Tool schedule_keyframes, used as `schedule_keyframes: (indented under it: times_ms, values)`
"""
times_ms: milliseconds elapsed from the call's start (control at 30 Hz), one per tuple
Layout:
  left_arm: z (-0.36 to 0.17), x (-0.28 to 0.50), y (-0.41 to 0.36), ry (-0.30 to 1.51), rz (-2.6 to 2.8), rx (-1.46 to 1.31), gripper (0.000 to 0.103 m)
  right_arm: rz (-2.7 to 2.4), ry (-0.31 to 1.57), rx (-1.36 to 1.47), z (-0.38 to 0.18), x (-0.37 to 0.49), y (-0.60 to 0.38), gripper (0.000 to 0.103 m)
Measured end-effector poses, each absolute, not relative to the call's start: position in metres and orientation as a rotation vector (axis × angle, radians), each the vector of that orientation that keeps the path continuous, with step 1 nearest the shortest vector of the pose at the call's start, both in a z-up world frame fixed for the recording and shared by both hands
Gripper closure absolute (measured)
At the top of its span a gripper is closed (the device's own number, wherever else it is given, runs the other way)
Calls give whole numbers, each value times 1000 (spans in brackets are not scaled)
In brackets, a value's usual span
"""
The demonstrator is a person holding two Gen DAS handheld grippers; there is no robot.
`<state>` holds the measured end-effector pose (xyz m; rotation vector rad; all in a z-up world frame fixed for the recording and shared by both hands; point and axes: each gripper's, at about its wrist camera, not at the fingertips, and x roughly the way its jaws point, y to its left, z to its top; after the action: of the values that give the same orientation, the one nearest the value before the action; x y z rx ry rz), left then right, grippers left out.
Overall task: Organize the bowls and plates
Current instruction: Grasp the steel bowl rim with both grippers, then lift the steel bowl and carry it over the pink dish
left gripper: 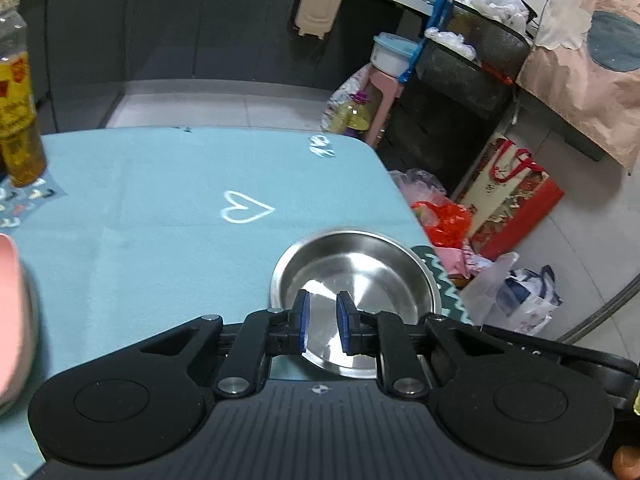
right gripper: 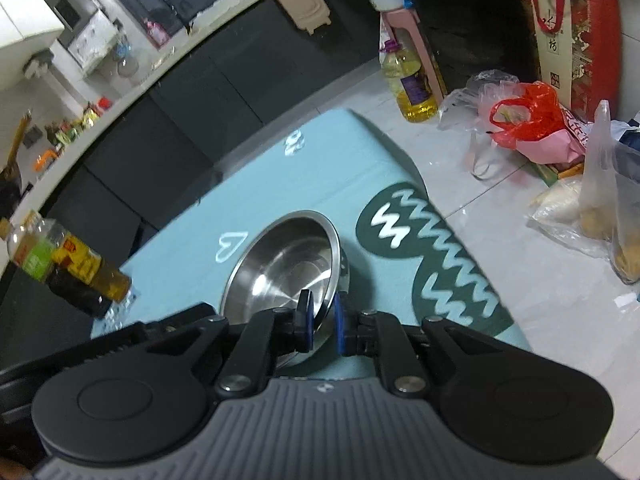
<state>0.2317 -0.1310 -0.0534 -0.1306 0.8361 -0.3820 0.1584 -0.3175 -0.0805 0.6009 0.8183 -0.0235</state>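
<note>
A steel plate (left gripper: pixel 372 268) lies on the light blue table mat (left gripper: pixel 160 208) near the right edge. My left gripper (left gripper: pixel 323 322) hovers over its near side, jaws a little apart and holding nothing. In the right wrist view a steel bowl (right gripper: pixel 280 256) is tilted, lifted off the mat (right gripper: pixel 360 184). My right gripper (right gripper: pixel 322 316) is shut on the bowl's near rim, one pad inside and one outside. A pink plate's edge (left gripper: pixel 12 304) shows at the far left of the left wrist view.
Oil bottles stand at the mat's left (left gripper: pixel 20 120) (right gripper: pixel 68 264). The table's right edge drops to a tiled floor with plastic bags (right gripper: pixel 520 120), an oil jug (right gripper: pixel 412 84) and a red gift bag (left gripper: pixel 516 196). Dark cabinets stand behind.
</note>
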Motion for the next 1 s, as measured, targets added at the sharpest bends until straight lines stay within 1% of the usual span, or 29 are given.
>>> schedule_keyframes:
  times_ms: [67, 100, 133, 333, 400, 433, 500, 767, 1000]
  values:
    - [-56, 235, -123, 845, -346, -153, 85, -44, 836, 604, -86, 161, -317, 103]
    - [-58, 239, -118, 856, -327, -171, 77, -53, 842, 608, -88, 161, -318, 103]
    - [-61, 243, -114, 867, -311, -188, 73, -58, 846, 613, -90, 162, -318, 103]
    - [-79, 265, -114, 940, -275, -260, 72, -54, 836, 633, -92, 162, -323, 103]
    - [-85, 268, -120, 947, -277, -243, 74, -46, 835, 640, -94, 162, -323, 103]
    - [-87, 268, -122, 952, -276, -234, 78, -40, 834, 644, -94, 161, -324, 103]
    - [-92, 270, -127, 974, -292, -214, 94, -30, 833, 644, -95, 161, -324, 103]
    - [-75, 251, -121, 905, -313, -170, 94, -5, 822, 619, -85, 157, -317, 103]
    - [-46, 218, -80, 819, -307, -189, 91, 62, 771, 553, -52, 147, -286, 103]
